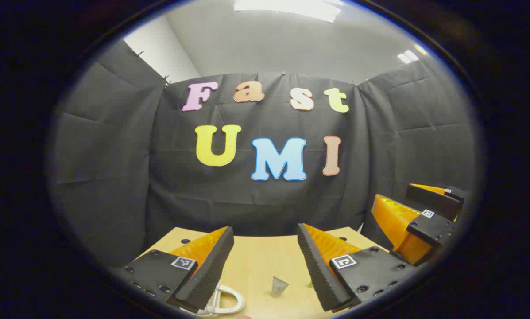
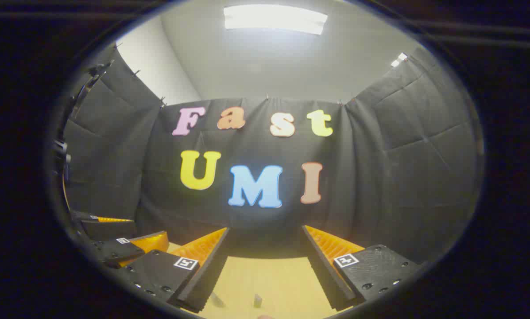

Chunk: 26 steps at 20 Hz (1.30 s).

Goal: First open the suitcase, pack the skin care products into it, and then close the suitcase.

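Black cloth backs a wooden table. From the left gripper view, the left gripper gapes empty above a small tube; a white handle, perhaps the suitcase's, sits near the edge. From the right gripper view, the right gripper spreads empty over bare tabletop.

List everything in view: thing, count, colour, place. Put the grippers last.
Table: one, light wood, below both grippers, in front of the booth wall.
Small tube: one, pale green, lying on the table between the left gripper's fingers.
Looped handle-like item: one, white, on the table by the left gripper's near finger; what it belongs to is cut off.
Ceiling light: one, white, overhead.
Left gripper: one, open, above the table.
Right gripper: one, open, above the table.
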Motion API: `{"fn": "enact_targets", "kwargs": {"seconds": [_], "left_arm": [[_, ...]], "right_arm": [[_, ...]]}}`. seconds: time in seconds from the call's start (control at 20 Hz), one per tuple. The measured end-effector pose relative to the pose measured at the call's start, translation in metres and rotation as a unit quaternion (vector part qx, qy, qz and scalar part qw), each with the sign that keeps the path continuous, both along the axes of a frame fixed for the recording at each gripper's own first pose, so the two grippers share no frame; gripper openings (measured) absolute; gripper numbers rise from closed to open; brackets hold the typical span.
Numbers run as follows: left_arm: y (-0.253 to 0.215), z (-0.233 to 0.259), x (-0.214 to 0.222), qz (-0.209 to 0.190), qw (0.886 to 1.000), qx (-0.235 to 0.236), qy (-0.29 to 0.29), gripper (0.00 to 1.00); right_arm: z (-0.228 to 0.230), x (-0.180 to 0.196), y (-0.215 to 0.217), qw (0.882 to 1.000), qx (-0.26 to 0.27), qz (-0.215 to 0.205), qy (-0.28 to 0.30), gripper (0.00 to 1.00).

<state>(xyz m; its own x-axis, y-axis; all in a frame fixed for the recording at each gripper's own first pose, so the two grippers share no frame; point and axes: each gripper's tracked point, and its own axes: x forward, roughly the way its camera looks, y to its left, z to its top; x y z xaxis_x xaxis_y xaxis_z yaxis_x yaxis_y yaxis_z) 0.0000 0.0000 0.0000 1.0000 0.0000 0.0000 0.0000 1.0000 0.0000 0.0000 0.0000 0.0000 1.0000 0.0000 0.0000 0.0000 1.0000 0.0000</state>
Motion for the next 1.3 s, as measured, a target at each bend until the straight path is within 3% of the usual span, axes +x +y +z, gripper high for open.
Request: {"fn": "enact_targets", "kwargs": {"seconds": [0.4, 0.85, 1.05, 1.3], "left_arm": [[0.025, -0.019, -0.012, 0.030, 0.999, 0.016, 0.007, 0.95], [0.049, -0.047, -0.012, 0.057, 0.998, 0.023, 0.033, 0.95], [0.071, -0.102, -0.001, 0.092, 0.989, 0.060, 0.095, 0.95], [0.080, -0.208, 0.012, 0.090, 0.969, 0.070, 0.218, 0.95]], "right_arm": [[-0.037, -0.005, 0.009, 0.998, 0.003, 0.001, 0.070, 0.95], [-0.050, -0.007, 0.018, 0.994, 0.043, 0.001, 0.099, 0.95], [-0.057, -0.009, 0.007, 0.993, 0.051, -0.014, 0.108, 0.95], [-0.066, -0.013, -0.017, 0.989, 0.058, -0.046, 0.125, 0.95]]}}
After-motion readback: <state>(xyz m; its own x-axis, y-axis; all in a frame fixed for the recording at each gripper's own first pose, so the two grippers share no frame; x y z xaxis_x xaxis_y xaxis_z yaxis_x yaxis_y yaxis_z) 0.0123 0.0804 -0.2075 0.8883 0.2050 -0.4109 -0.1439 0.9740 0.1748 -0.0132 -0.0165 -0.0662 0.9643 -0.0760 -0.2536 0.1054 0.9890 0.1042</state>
